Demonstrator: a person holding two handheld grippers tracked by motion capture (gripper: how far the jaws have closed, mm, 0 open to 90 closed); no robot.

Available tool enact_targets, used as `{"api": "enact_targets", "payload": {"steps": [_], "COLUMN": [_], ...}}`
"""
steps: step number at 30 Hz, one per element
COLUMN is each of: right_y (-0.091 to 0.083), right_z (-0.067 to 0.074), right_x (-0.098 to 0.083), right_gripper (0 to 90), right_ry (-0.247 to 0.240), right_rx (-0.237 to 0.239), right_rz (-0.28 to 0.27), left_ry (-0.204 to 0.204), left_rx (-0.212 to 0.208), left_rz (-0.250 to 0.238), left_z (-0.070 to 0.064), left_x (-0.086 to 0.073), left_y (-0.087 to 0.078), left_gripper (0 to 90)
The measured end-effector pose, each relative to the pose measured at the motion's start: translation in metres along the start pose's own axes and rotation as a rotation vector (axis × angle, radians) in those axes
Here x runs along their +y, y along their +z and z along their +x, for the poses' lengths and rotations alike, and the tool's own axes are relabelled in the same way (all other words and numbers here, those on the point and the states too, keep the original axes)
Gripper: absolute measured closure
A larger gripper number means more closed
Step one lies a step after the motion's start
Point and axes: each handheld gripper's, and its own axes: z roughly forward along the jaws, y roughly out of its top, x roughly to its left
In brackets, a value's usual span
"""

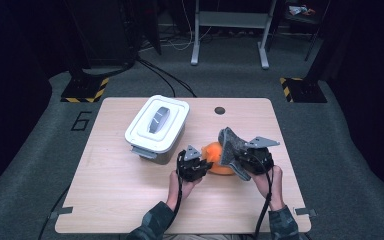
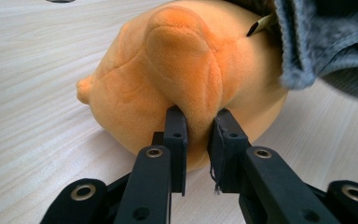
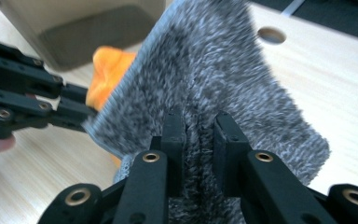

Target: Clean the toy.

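- Orange plush toy (image 1: 215, 161) lies on the worktop (image 1: 115, 195), right of centre, nearer the person's edge than the far edge.
- Left tool (image 1: 200, 161) clenched on a fold of the plush; in the left gripper view the pads (image 2: 176, 128) pinch a raised orange ridge of the plush toy (image 2: 168, 84) between them.
- Right tool (image 1: 235, 156) clamped on a grey fuzzy cloth (image 1: 228, 142); in the right gripper view the fingers (image 3: 175, 135) squeeze a crease of the grey fuzzy cloth (image 3: 214, 74).
- Cloth held up off the worktop, tilted, draped over the plush's right side, touching it.
- Both tools close together w/ the plush between them; hands come in from the near edge.
- White lidded container (image 1: 157, 126) stands left of centre toward the far edge, just beside the plush, lid on, grey handle on top.
- Small round hole (image 1: 220, 110) in the worktop nr the far edge, behind the cloth.
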Motion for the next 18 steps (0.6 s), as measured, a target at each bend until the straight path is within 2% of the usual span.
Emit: {"api": "enact_targets", "payload": {"steps": [2,4,6,13,15,18], "right_y": [0.0052,0.0061,0.0064,0.0083,0.0093,0.0109], "right_z": [0.0,-0.0013,-0.0016,-0.0054,-0.0055,-0.0062], "right_x": [-0.0023,-0.0028,-0.0023,-0.0002,0.0004,0.0007], "right_gripper": [76.2,76.2,76.2,76.2,76.3,76.3], "right_ry": [0.01,0.009,0.012,0.019,0.025,0.029], "right_rx": [-0.006,-0.008,-0.011,-0.021,-0.024,-0.025], "right_rz": [-0.001,-0.004,-0.001,0.004,0.005,0.007], "left_ry": [-0.004,0.019,0.06,0.131,0.137,0.155], "left_rx": [-0.004,0.004,0.026,0.082,0.08,0.08], "left_rz": [0.0,-0.003,0.003,0.024,0.02,0.01], "left_z": [0.0,-0.0005,-0.0025,-0.0082,-0.0084,-0.0091], "left_x": [-0.0002,-0.0004,-0.0001,-0.0032,-0.004,-0.004], "left_y": [-0.0002,-0.0005,-0.0007,0.0033,0.0048,0.0068], "left_gripper": [75.9,72.5,66.5,51.6,53.1,64.2]}}
